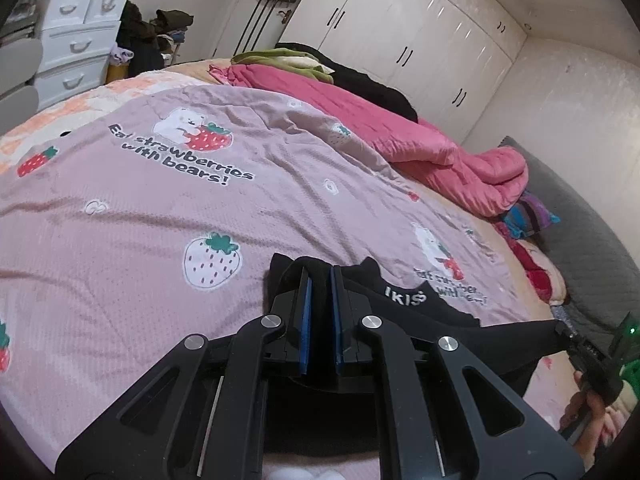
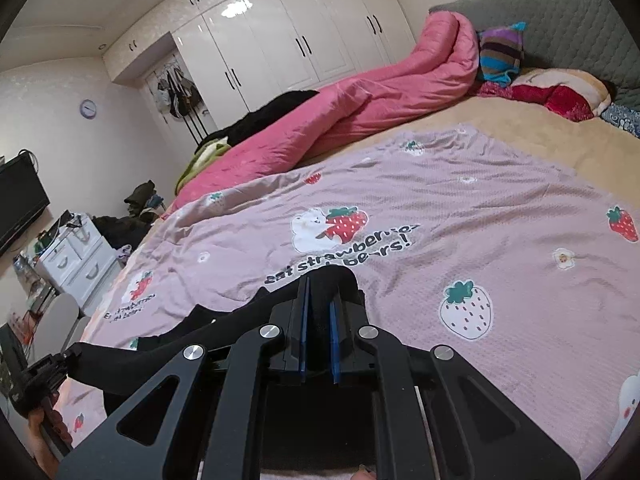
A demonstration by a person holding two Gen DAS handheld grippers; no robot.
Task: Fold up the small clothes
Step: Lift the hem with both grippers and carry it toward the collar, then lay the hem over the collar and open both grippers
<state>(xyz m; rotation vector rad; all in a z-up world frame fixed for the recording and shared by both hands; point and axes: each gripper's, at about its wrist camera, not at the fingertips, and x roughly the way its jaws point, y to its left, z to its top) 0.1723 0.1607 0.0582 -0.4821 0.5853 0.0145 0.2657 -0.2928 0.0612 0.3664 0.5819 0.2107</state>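
Observation:
A small black garment [image 1: 432, 312] with white lettering is stretched above the pink strawberry-print blanket [image 1: 140, 208]. My left gripper [image 1: 320, 276] is shut on one corner of it, black cloth pinched between the blue pads. At the lower right of the left wrist view the other gripper [image 1: 560, 330] grips the far end. In the right wrist view my right gripper [image 2: 320, 284] is shut on the black garment [image 2: 200, 330], which stretches left to the other gripper [image 2: 66, 356], held by a hand [image 2: 38, 436].
A rolled pink quilt [image 2: 360, 104] lies along the far side of the bed, with dark and green clothes [image 1: 304, 60] beyond it. Pillows [image 2: 552, 96] sit at the grey headboard [image 2: 560, 12]. White drawers [image 1: 76, 48] and wardrobes [image 1: 420, 32] line the walls.

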